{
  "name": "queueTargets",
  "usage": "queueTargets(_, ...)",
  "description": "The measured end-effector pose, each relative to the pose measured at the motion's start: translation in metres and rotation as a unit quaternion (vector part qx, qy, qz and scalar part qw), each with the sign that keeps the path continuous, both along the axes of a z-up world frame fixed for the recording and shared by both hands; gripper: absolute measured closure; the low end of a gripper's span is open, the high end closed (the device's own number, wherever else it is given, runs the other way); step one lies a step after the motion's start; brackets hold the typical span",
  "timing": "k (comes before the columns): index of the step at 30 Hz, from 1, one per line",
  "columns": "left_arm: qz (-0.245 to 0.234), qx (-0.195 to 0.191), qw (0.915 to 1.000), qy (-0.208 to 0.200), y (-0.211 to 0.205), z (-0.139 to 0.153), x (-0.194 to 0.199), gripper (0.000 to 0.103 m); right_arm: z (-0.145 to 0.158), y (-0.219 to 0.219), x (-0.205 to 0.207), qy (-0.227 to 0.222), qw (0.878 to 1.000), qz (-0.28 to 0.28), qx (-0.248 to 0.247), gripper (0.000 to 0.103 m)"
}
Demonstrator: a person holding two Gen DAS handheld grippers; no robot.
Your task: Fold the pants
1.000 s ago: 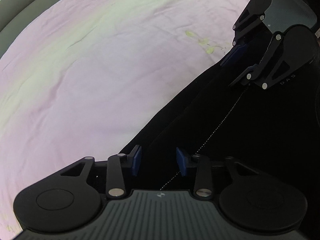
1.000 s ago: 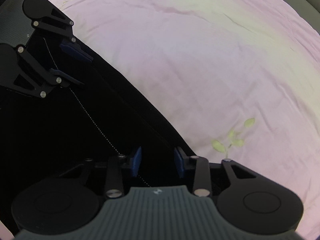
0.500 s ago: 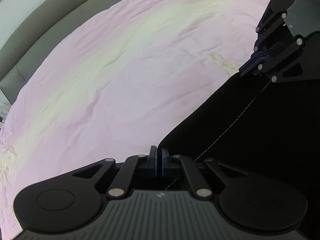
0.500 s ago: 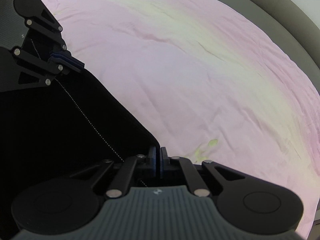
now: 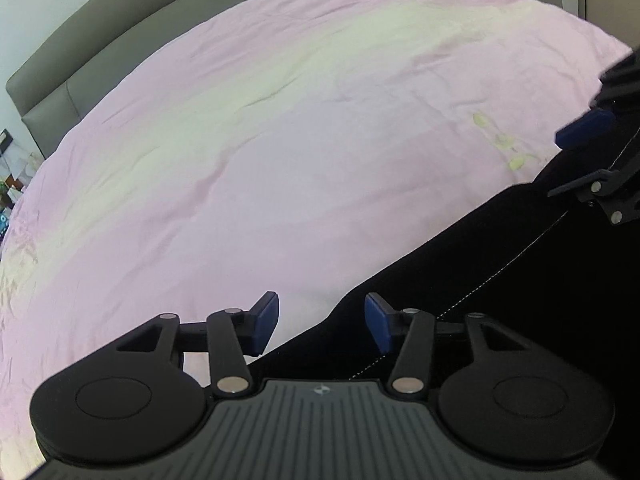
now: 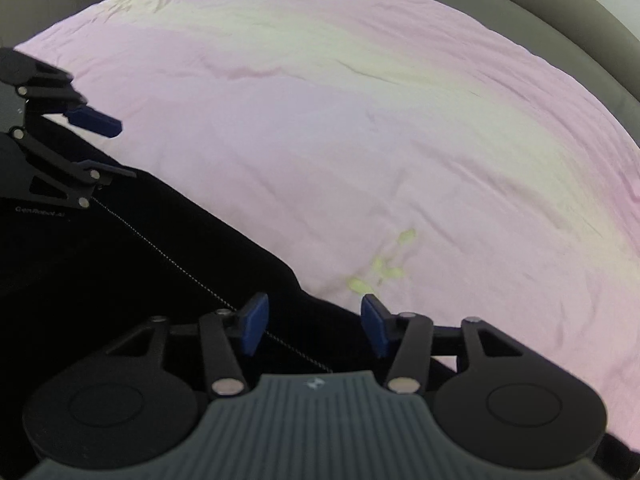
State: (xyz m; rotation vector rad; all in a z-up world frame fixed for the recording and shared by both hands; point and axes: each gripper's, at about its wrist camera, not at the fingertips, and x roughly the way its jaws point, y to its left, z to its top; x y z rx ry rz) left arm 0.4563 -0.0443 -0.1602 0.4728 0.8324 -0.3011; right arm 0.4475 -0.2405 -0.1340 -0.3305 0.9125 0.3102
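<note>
We see our left gripper (image 5: 321, 322) and right gripper (image 6: 313, 322) built alike: matte black linkage arms with silver rivets, round black discs either side, a ribbed grey housing bearing a small emblem, and blue pads (image 5: 265, 320) on the fingertips.

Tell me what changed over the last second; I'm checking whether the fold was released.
Both grippers let go: the left gripper and right gripper, clamped on the black pants' edge half a second ago, have just been opening, and the fabric now lies free between their jaws. The pants' edge dropped flatter onto the pink sheet. The sheet stayed as it was.
</note>
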Motion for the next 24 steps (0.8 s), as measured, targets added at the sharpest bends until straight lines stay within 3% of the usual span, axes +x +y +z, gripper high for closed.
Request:
queueTargets(4,0.038,-0.03,0.9988,-0.003,0.013,0.027,-0.026,0.044,0.018,-0.045,-0.046,-0.014,0.997,-0.074,0.031,0.052)
queueTargets(9,0.043,-0.002,0.9987,0.026,0.011,0.038,-0.081,0.044,0.035,-0.123,-0.108,0.002,0.986,-0.161,0.047,0.052)
queueTargets(12,0.054,0.001,0.9973,0.049,0.012,0.042,-0.11,0.044,0.041,-0.183,-0.139,0.009,0.971,-0.232,0.051,0.053)
queueTargets(15,0.071,-0.002,0.9948,0.074,0.014,0.039,-0.128,0.044,0.041,-0.248,-0.165,0.014,0.946,-0.315,0.073,0.054)
queueTargets(19,0.093,-0.002,0.991,0.096,0.018,0.033,-0.15,0.046,0.032,-0.323,-0.186,0.008,0.91,-0.406,0.084,0.064)
queueTargets(24,0.122,0.0,0.9857,0.116,0.022,0.018,-0.157,0.048,0.007,-0.392,-0.193,0.004,0.861,-0.482,0.164,0.065)
